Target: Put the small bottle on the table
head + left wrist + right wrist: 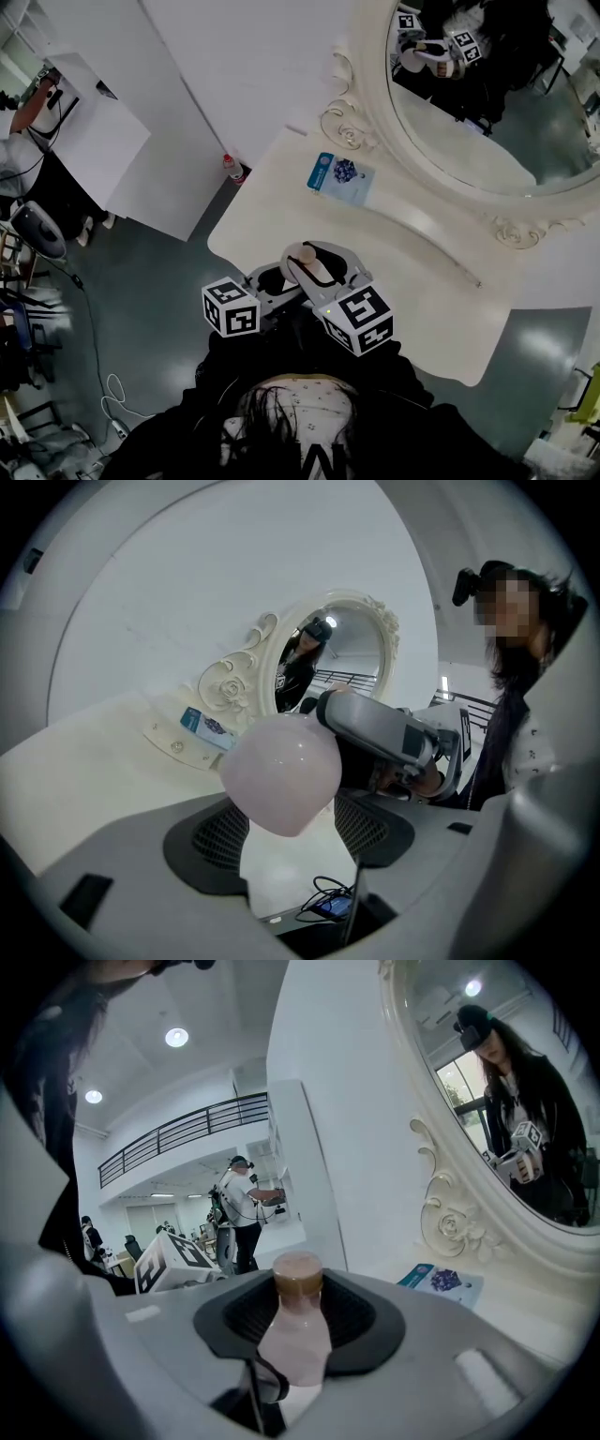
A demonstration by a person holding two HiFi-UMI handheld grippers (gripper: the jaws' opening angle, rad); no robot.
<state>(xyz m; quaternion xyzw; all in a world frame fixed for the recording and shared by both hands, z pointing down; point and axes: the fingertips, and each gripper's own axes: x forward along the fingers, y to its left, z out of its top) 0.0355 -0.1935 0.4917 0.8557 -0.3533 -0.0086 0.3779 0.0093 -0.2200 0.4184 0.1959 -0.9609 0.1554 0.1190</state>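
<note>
Far left, well off the desk, a person [21, 111] stands at a white cabinet [94, 131], and cables [112, 394] trail across the floor below. Just off the desk's far left corner there's a small red-capped thing [231, 167] down on the floor, too small to make out.

Now your left gripper [272, 281]: its jaws are spread, and the small bottle [298, 1335] bulges right over the gap at their tips. I can't tell whether those pads [220, 841] touch it.

The bottle itself is over the desk's [422, 281] near edge, toward the near left corner, lying between your two grippers with its brown cap [298, 1274] pointing away from you.

Your right gripper [300, 1299] is the one pinching it, with dark pads either side of the pale pink body.

Beyond that, by the far edge, a blue-and-white packet [339, 178] lies flat on the top, just at the foot of the ornate oval mirror [469, 112]. The mirror runs along the desk's far right side, showing you and the marker cubes in its glass.
</note>
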